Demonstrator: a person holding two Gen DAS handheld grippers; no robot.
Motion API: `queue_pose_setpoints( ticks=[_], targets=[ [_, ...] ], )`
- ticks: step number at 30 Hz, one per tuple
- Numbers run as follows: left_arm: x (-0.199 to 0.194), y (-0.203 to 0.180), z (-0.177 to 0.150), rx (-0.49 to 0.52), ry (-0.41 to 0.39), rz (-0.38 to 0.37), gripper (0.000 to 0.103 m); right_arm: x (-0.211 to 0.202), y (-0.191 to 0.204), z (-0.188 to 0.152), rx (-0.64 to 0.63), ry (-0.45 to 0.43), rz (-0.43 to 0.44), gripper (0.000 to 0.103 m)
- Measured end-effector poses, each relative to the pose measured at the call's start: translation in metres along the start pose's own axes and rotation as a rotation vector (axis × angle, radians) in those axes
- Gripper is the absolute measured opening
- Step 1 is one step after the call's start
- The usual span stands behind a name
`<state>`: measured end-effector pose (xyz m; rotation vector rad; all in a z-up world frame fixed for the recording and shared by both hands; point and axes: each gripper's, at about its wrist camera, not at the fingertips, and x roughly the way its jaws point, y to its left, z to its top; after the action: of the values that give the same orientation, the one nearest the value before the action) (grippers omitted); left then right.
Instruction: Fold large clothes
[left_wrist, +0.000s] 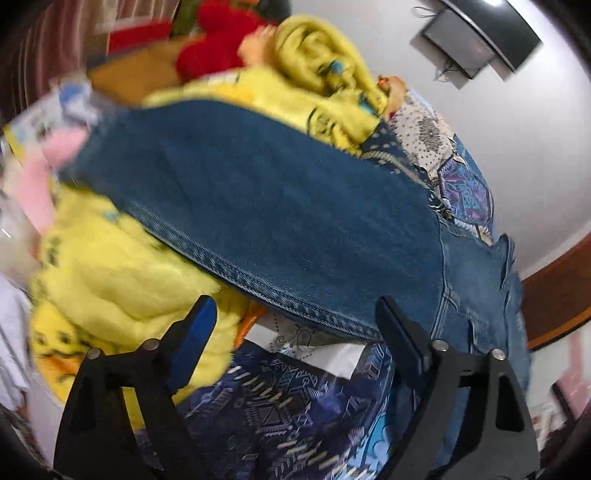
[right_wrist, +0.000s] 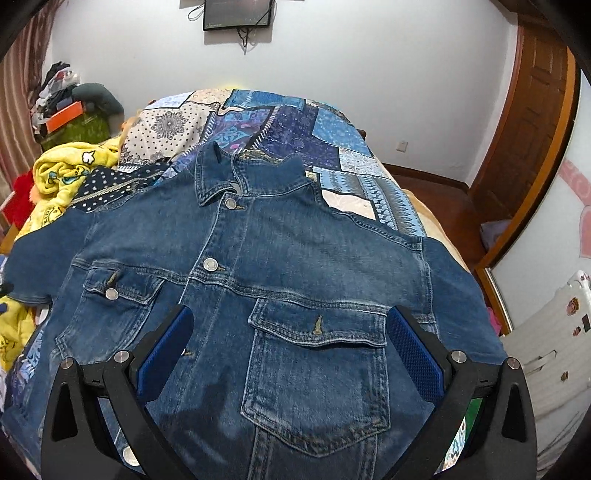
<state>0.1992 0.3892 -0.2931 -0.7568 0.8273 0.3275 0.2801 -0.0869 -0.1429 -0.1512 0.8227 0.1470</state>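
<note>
A blue denim jacket (right_wrist: 280, 266) lies front up on a patchwork bedspread (right_wrist: 295, 125), collar toward the far wall, buttons closed. My right gripper (right_wrist: 290, 343) is open and empty, hovering over the jacket's chest pocket (right_wrist: 317, 373). In the left wrist view the jacket's sleeve (left_wrist: 280, 214) stretches across the frame, its stitched edge raised just beyond my left gripper (left_wrist: 295, 325). The left gripper is open with nothing between its fingers. That view is blurred.
A yellow fleece blanket (left_wrist: 122, 280) is piled at the jacket's left side and also shows in the right wrist view (right_wrist: 62, 177). Boxes and clothes (right_wrist: 66, 107) are stacked by the curtain. A wooden door (right_wrist: 532, 122) is at right, a wall screen (right_wrist: 238, 13) ahead.
</note>
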Motion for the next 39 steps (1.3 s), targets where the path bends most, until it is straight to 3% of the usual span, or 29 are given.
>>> queue_pose_setpoints(
  ticks=[4, 8, 13, 18, 24, 28, 35, 39],
  targets=[
    [0.022, 0.011, 0.005, -0.059, 0.057, -0.013, 0.081, 0.004, 0.002, 0.002, -0.008, 0.006, -0.013, 0.103],
    [0.035, 0.022, 0.018, -0.108, 0.056, 0.0, 0.067, 0.007, 0.004, 0.003, -0.019, 0.013, -0.02, 0.103],
    [0.034, 0.021, 0.036, -0.059, -0.017, 0.118, 0.05, 0.007, 0.004, 0.003, -0.023, 0.021, -0.005, 0.103],
    [0.023, 0.004, 0.042, 0.025, -0.051, 0.239, 0.023, 0.002, -0.003, 0.004, 0.009, 0.027, 0.017, 0.103],
    [-0.02, -0.041, 0.052, 0.152, -0.172, 0.268, 0.013, -0.014, -0.014, 0.006, 0.043, -0.002, 0.045, 0.103],
    [-0.052, -0.088, 0.058, 0.264, -0.256, 0.239, 0.012, -0.028, -0.021, 0.006, 0.053, -0.04, 0.054, 0.103],
    [-0.074, -0.206, 0.044, 0.465, -0.314, 0.052, 0.009, -0.05, -0.038, 0.002, 0.081, -0.096, 0.07, 0.103],
    [-0.048, -0.272, 0.0, 0.58, -0.232, -0.056, 0.009, -0.057, -0.052, -0.004, 0.113, -0.11, 0.067, 0.103]
  ],
)
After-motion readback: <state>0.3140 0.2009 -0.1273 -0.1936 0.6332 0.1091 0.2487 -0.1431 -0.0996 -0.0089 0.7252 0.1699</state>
